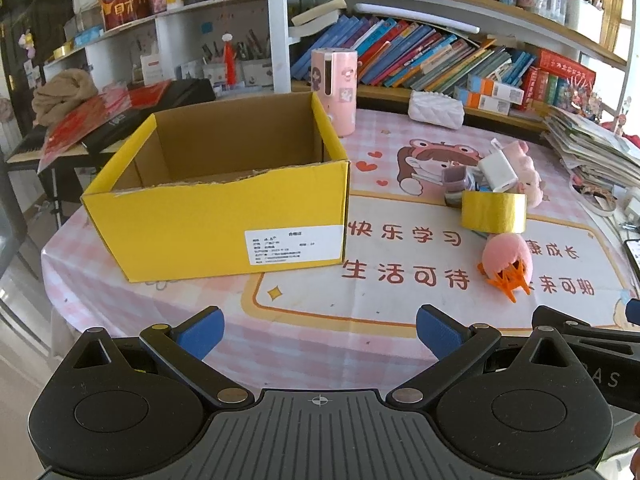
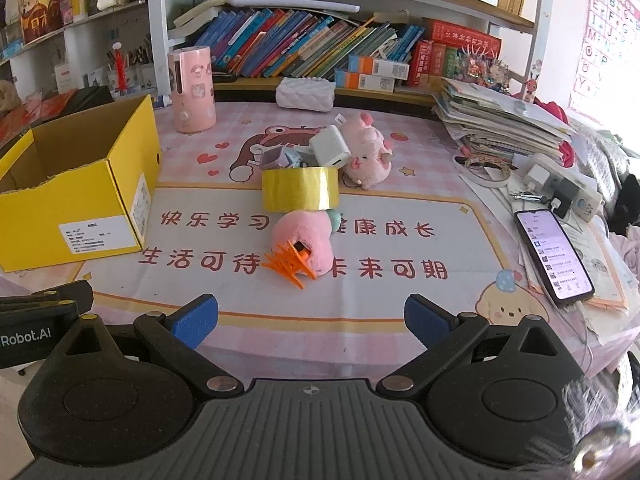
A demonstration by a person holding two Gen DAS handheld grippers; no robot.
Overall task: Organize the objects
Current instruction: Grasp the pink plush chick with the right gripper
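Grippers hover over the near table edge: we see our left gripper (image 1: 318, 334) spread wide and holding nothing, the yellow cardboard box (image 1: 224, 224) at its eleven o'clock. Our right gripper (image 2: 312, 322) gapes wide too, with the pink plush toy (image 2: 306, 242) and gold tape roll (image 2: 300, 189) at twelve o'clock, well apart.
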